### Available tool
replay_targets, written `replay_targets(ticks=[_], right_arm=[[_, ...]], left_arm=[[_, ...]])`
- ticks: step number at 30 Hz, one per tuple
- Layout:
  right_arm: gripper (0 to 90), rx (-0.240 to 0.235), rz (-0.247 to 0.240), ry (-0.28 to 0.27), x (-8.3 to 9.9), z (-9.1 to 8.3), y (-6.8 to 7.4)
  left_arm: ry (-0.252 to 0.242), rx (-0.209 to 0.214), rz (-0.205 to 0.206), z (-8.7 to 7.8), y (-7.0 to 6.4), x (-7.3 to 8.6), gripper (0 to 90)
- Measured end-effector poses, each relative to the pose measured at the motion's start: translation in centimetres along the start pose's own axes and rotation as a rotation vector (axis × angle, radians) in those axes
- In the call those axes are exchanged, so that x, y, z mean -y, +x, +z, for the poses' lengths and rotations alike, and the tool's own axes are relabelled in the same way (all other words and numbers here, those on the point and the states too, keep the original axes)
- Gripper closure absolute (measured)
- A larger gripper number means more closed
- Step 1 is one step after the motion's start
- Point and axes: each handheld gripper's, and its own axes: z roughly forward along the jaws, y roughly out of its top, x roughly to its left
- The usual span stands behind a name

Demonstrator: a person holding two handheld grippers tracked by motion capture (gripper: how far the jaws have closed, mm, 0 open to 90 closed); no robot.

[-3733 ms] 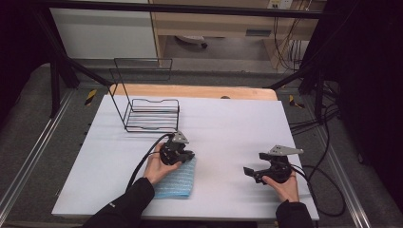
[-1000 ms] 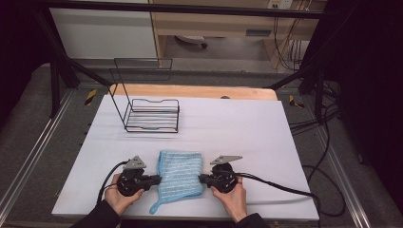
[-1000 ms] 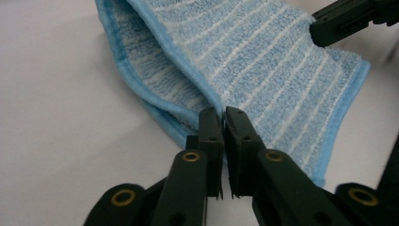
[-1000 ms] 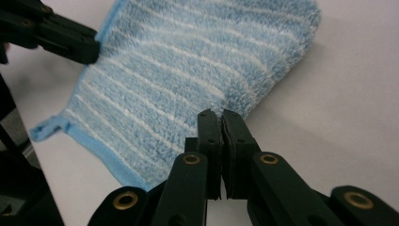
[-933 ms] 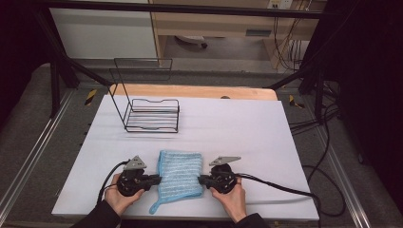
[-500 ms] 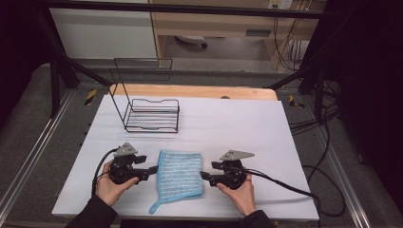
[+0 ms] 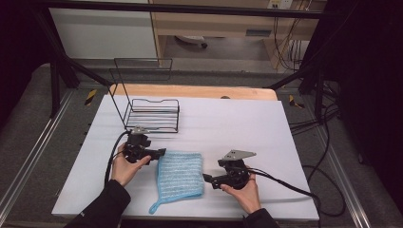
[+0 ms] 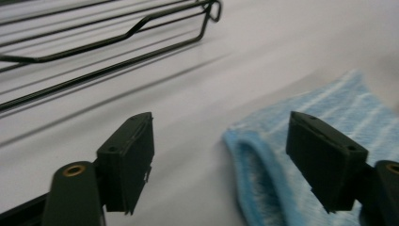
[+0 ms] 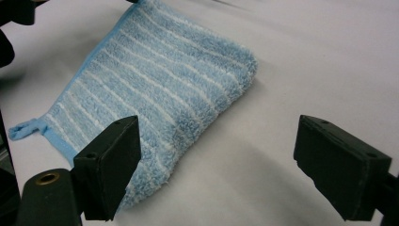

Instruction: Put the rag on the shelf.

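The blue striped cloth lies flat on the white table, near its front edge and between your two hands, with a small loop at its front left corner. Its weave shows pale stripes on blue, and the edge nearest your left tool is rolled into a thick hem. Your left gripper sits just beside the cloth's far left corner, jaws pointing toward it; in the left gripper view the jaws stand wide apart with nothing between them but bare table and the rolled corner of the cloth, which reaches toward the right-hand jaw without being pinched. Your right gripper rests at the cloth's right edge, near the front right corner; in the right gripper view its jaws are likewise spread, one over the fluffy edge of the cloth, the other over plain table, and they clamp nothing. Behind your left hand stands a black wire rack, close to the left gripper but apart from the cloth. A black cable trails from each tool, the right one running off the table's right side. A wooden board lies along the far edge.
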Motion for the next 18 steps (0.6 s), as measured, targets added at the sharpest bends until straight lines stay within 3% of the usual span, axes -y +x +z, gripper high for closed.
replay_targets(ticks=[3, 8, 18], right_arm=[[15.9, 0.002, -0.002, 0.008, 0.0, 0.1, -0.1], [15.8, 0.003, -0.006, 0.021, 0.1, 0.3, -0.1], [15.0, -0.006, -0.002, 0.030, 0.0, 0.4, -0.2]], left_arm=[[0.028, 0.002, -0.009, 0.9, 0.2, 0.3, 35.1], [0.028, 0.020, -0.010, 1.4, 0.0, 0.6, 48.4], [0.036, 0.042, -0.008, 2.2, -0.6, 1.0, 60.7]])
